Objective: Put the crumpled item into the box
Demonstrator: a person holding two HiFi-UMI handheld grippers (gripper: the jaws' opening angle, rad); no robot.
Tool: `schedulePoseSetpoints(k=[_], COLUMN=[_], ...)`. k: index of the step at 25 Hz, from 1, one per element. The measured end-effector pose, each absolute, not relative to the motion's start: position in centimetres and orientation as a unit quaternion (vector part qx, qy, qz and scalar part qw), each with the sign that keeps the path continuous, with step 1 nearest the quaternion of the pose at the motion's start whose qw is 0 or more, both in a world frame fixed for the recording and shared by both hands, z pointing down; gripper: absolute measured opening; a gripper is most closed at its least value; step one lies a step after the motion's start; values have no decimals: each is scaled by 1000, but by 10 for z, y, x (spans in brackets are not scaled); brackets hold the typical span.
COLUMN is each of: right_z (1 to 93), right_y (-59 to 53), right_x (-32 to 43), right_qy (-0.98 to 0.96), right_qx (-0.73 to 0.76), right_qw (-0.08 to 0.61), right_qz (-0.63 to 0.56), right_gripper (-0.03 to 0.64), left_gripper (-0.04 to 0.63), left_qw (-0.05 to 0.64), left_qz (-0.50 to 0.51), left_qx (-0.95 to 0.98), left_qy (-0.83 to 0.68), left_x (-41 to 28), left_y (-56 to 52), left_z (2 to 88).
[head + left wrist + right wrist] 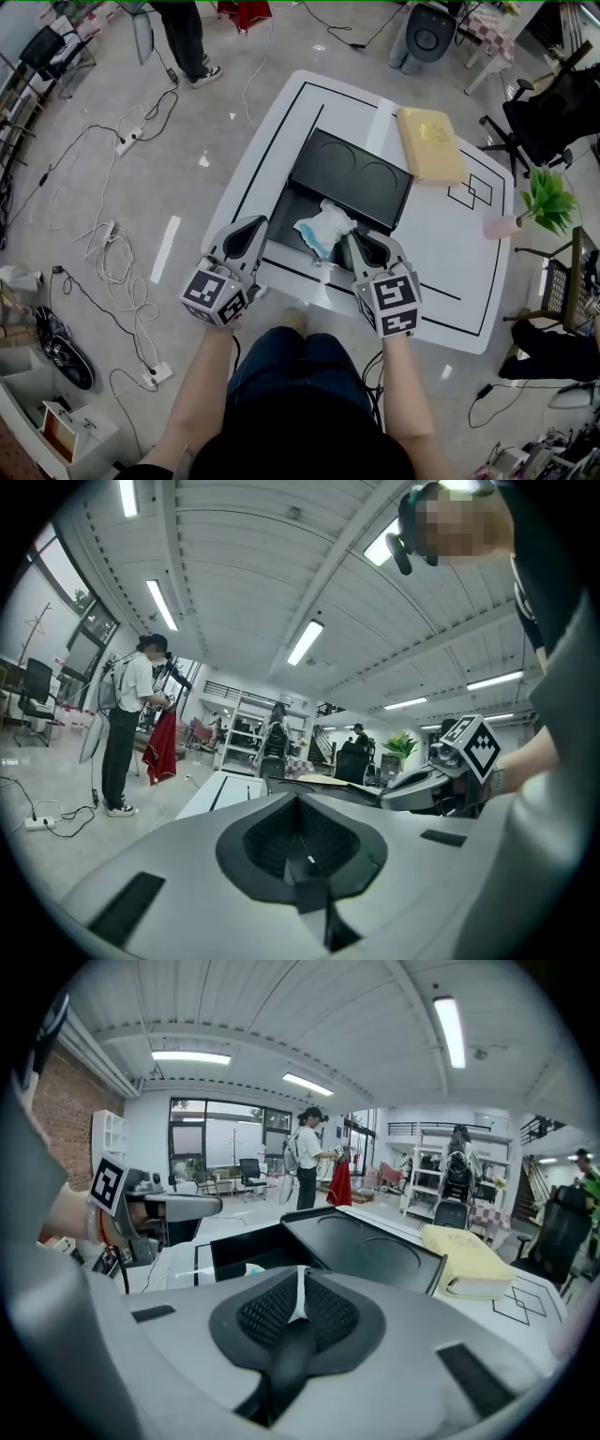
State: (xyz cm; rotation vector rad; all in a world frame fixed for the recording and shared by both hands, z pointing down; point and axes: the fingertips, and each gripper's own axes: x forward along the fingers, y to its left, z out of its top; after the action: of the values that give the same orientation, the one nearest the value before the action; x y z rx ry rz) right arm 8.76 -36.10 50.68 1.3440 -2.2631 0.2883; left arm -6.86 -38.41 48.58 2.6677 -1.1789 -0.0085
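**Placing step in hand, release pending**

The left hand-held gripper [251,230], jaws pressed together and empty, is held beside the black open-lidded box [281,214] on the white table [281,122]. The crumpled white-and-blue item [323,228] is seen at the box's open compartment, one edge pinched by the right hand-held gripper [359,246]. Lowering and release are judged to be called for next.

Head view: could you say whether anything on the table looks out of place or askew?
Nothing looks spilled or damaged. The crumpled item is bunched at the right end of the open black box, a white sliver of it pinched in the jaws of the right gripper. The pink vase stands close to the table edge.
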Motion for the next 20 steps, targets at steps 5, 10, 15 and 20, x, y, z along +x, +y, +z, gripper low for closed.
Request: schedulePoseSetpoints(k=[5,10,15,20], right_z=[492,479,463,443], right_y=[-352,-337,-324,-303], right_x=[95,98,106,117], right_qy=[-834,-841,-847,-848], right_qx=[503,502,502,507], right_qw=[196,170,131,89], right_qz=[113,105,114,129], right_gripper=[6,6,6,5], left_gripper=[2,2,2,2], left_qw=[103,99,87,87], left_qz=[-6,-6,-8,-11], left_qx=[912,916,917,916], left_qy=[-396,-390,-390,-392], left_x=[-60,-49,-39,-35], left_y=[-375,-361,-348,-326], left_z=[477,467,453,441])
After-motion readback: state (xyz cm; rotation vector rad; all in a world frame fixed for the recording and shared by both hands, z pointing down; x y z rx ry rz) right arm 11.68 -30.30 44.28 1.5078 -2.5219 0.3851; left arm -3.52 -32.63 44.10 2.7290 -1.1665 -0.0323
